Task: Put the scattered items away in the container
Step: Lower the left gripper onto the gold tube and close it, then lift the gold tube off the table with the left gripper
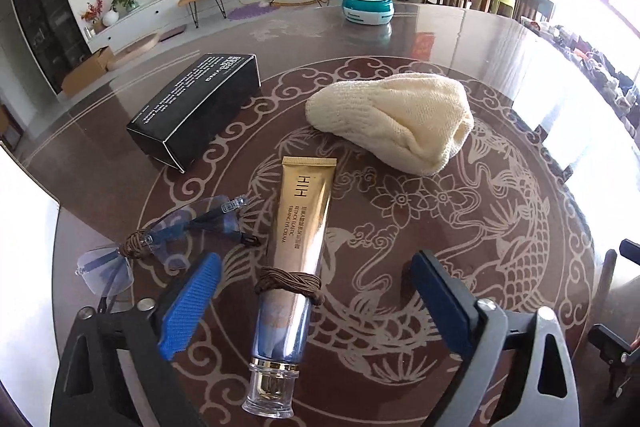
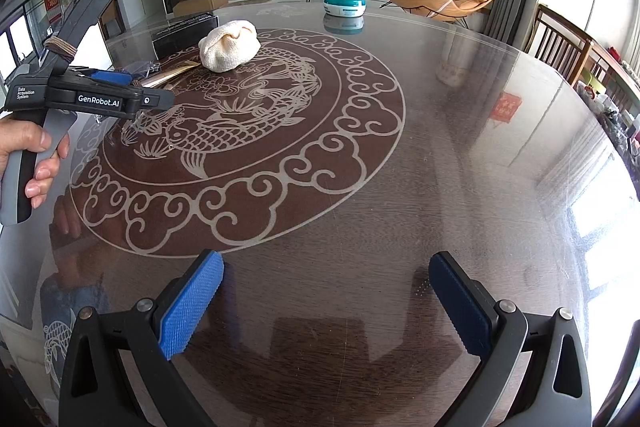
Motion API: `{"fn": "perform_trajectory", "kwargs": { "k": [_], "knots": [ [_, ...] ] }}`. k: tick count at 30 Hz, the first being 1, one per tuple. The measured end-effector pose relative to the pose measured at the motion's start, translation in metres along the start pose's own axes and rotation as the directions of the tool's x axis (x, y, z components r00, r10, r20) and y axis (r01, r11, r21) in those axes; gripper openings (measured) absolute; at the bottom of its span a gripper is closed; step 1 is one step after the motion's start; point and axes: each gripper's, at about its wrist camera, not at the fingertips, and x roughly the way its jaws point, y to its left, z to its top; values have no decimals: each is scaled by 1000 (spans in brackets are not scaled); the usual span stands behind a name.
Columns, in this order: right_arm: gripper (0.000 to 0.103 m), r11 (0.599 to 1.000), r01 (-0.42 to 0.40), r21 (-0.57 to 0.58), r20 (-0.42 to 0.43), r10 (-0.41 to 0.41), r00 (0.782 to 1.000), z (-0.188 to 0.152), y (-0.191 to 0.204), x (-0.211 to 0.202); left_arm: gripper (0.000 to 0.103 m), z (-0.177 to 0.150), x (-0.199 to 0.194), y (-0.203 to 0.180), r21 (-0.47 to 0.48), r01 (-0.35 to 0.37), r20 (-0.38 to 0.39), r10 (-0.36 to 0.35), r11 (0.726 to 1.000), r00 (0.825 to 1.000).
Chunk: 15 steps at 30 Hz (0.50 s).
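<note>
In the left wrist view a gold cream tube (image 1: pixel 294 227) with a brown cord loop (image 1: pixel 289 285) around it lies on the table, its clear cap (image 1: pixel 270 387) toward me. My left gripper (image 1: pixel 316 301) is open, its fingers on either side of the tube's lower half. Rimless glasses (image 1: pixel 160 239) lie to the tube's left, a black box (image 1: pixel 200 107) behind them, and a cream knitted pouch (image 1: pixel 394 115) at the middle. My right gripper (image 2: pixel 326 305) is open and empty over bare table. It sees the left gripper's body (image 2: pixel 80 95), the pouch (image 2: pixel 230 45) and the box (image 2: pixel 180 31).
A teal and white round tin (image 1: pixel 368 9) stands at the table's far edge, also in the right wrist view (image 2: pixel 344 5). The round glass-topped table (image 2: pixel 460 147) has a dragon pattern. Wooden chairs (image 2: pixel 560 39) stand at the right side.
</note>
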Motion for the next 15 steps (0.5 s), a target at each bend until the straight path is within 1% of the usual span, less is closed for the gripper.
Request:
{"fn": "perform_trajectory", "kwargs": {
  "k": [2,3,6,8,12,15],
  "knots": [
    [103,1000,0,0,0,0,1000,0,0,0,38,1,-3,2,-19,-4,13,4,1000,1000],
    [103,1000,0,0,0,0,1000,0,0,0,29,1,-4,3,-32,-2,8,3,999,1000],
    [103,1000,0,0,0,0,1000,0,0,0,28,-7,-8,4,-75,-19,1,19,997,1000],
    [103,1000,0,0,0,0,1000,0,0,0,28,-20,-15,3,-111,-32,6,33,993,999],
    [103,1000,0,0,0,0,1000,0,0,0,28,-59,-39,0,-201,-47,10,50,978,999],
    [103,1000,0,1,0,0,1000,0,0,0,28,-92,-59,-4,-230,-77,19,83,970,996]
  ]
}}
